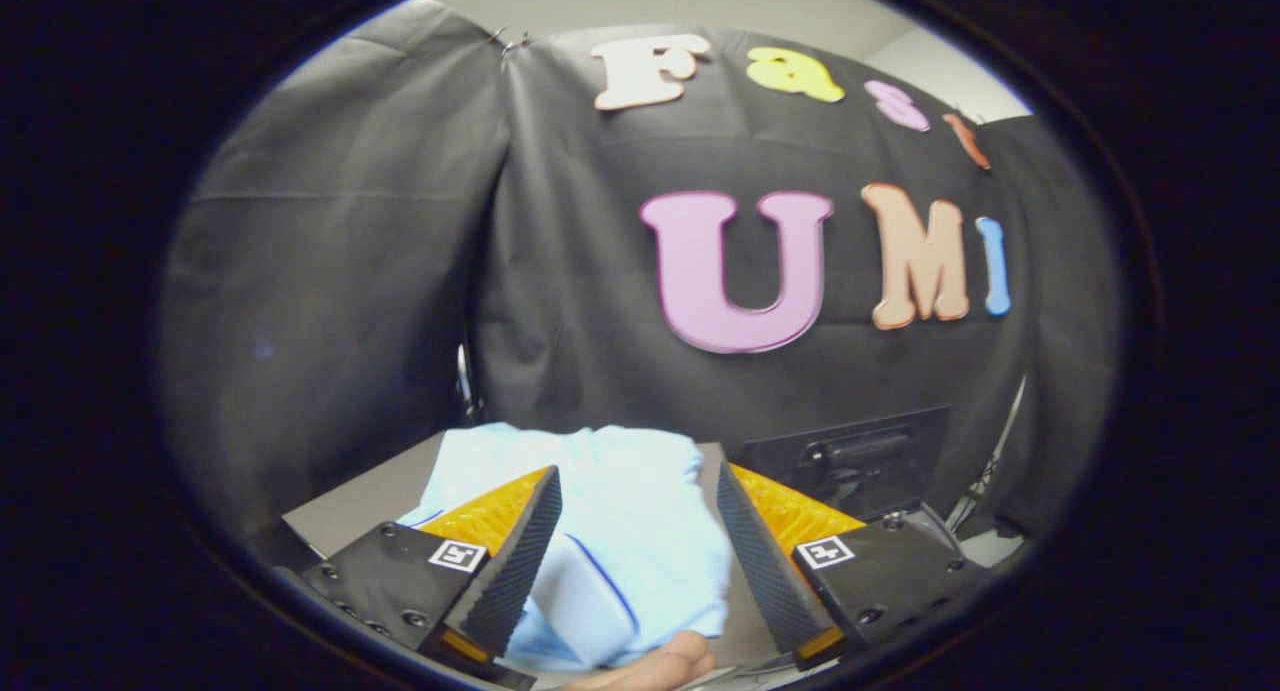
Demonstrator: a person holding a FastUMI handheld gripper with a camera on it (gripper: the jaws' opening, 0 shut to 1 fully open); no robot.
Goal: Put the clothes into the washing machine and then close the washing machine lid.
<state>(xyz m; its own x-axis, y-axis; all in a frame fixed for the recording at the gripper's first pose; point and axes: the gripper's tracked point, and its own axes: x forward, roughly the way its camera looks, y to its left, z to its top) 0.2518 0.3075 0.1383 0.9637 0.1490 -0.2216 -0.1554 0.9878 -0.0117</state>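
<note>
A pale blue garment (620,511) lies crumpled on a grey table (350,516), with a folded white part edged in a thin blue line near its front. My gripper (635,486) hovers over it, open, the cloth showing in the wide gap between the two fingers. Neither finger presses on the cloth. Beyond the right finger stands a dark upright panel with a handle-like bar (850,456), which may be the washing machine's lid; I cannot tell for sure.
A person's fingertip (660,666) shows at the near edge of the garment, just below the fingers. The booth's black cloth wall hangs close behind the table. A thin metal stand leg (990,471) rises at the right.
</note>
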